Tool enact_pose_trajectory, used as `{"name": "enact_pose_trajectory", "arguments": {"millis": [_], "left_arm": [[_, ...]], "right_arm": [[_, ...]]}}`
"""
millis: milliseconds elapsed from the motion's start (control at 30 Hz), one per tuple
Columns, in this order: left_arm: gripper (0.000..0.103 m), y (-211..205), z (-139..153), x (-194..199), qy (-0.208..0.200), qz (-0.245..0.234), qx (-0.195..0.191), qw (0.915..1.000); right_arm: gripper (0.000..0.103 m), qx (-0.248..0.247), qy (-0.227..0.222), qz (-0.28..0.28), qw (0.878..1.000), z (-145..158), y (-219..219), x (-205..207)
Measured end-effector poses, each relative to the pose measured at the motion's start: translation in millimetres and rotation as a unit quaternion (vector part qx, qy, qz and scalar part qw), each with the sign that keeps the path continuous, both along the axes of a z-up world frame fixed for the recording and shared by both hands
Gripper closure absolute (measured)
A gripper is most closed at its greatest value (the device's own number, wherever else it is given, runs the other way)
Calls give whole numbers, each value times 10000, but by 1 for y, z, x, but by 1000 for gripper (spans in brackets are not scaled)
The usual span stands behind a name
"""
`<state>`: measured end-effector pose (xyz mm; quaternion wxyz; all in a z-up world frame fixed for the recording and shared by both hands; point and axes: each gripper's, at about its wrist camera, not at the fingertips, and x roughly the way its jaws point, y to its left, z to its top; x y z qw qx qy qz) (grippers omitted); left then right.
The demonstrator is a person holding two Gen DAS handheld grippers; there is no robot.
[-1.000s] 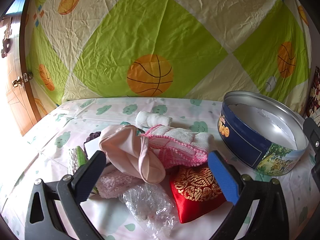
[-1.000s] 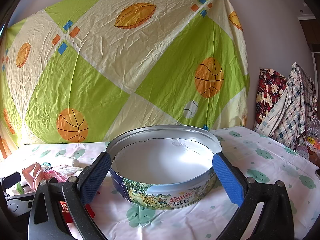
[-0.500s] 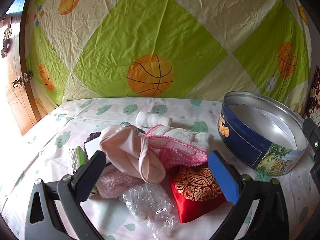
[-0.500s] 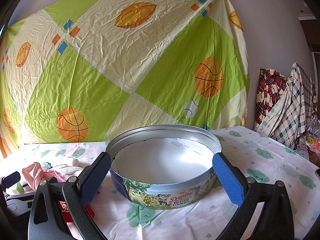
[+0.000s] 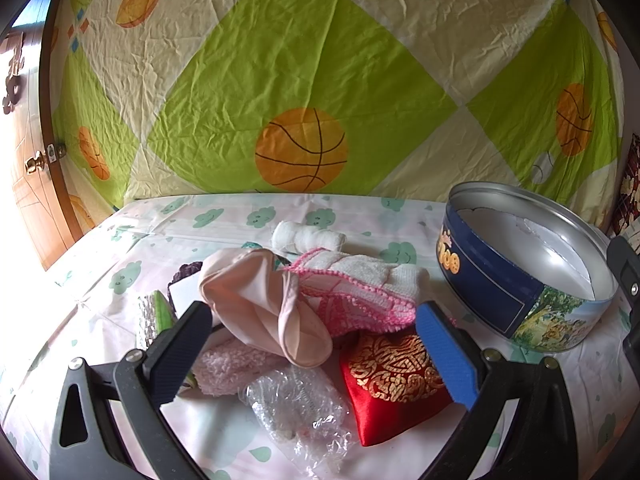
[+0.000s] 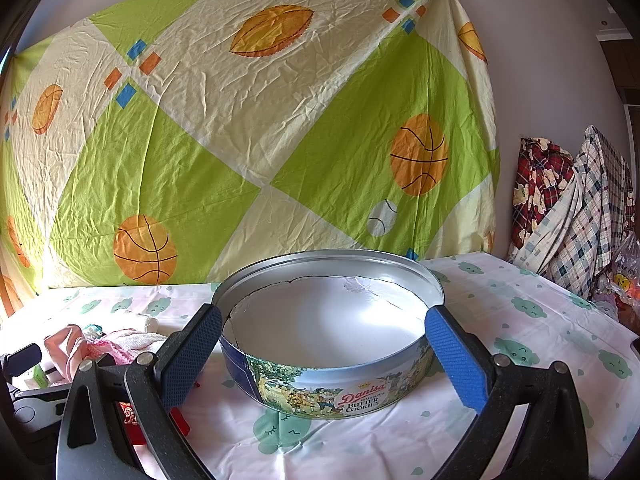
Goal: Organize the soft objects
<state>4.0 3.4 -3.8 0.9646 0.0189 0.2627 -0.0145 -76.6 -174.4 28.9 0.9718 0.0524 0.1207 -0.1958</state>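
We're holding both sets of jaws spread, empty. The left gripper (image 5: 312,344) is facing the pale pink fabric pouch (image 5: 264,312), lying dead ahead; the round blue cookie tin (image 6: 332,336) is sitting right of it.

The round metal biscuit tin with a blue, picture-printed wall (image 6: 320,392) stands between the right gripper's fingers — its near side reads "Danisa" in red script, with "BUTTER COOKIES" beneath. A smaller line sits between them, too small to read.

Just beyond the left gripper's fingers, a red satin pouch (image 5: 394,390) bears a gold ornamental emblem — not legible as text.
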Motion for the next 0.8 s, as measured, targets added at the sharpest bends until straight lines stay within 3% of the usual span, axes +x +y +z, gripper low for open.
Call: {"name": "enact_pose_trajectory", "arguments": {"millis": [467, 800], "left_arm": [[0, 0, 0, 0, 16, 0, -18, 10000], [0, 13, -8, 3, 254, 173, -323, 9990]], "right_arm": [[1, 4, 12, 58, 10000, 1, 4, 3], [1, -17, 23, 212, 9998, -3, 7, 2]]}}
